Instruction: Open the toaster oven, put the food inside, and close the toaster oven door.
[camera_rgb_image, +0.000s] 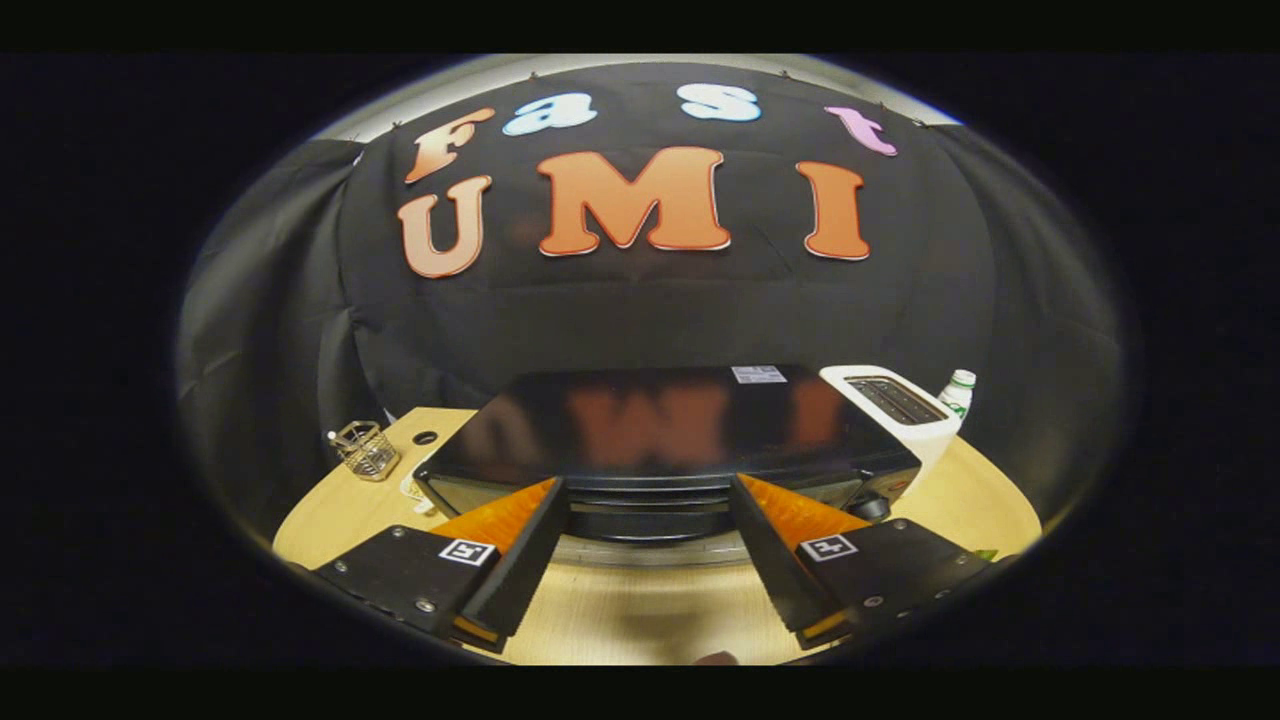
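Observation:
A black toaster oven (660, 420) with a glossy top stands on the wooden table (640, 610), just ahead of my fingers. I look down on it from above its front edge. Its door (650, 515) and a pale bar handle (650, 553) lie between and just beyond my fingertips; whether the door is shut or slightly ajar is hard to tell from this angle. My gripper (648, 485) is open, its two fingers spread wide with nothing held between them. A small brown thing (716, 658) peeks up on the table below the fingers; I cannot tell what it is.
A white slot toaster (895, 405) sits close against the oven's right side, with a white bottle with a green cap (957, 392) behind it. A wire mesh cup (365, 450) stands at the table's left back, near a round hole (425, 437).

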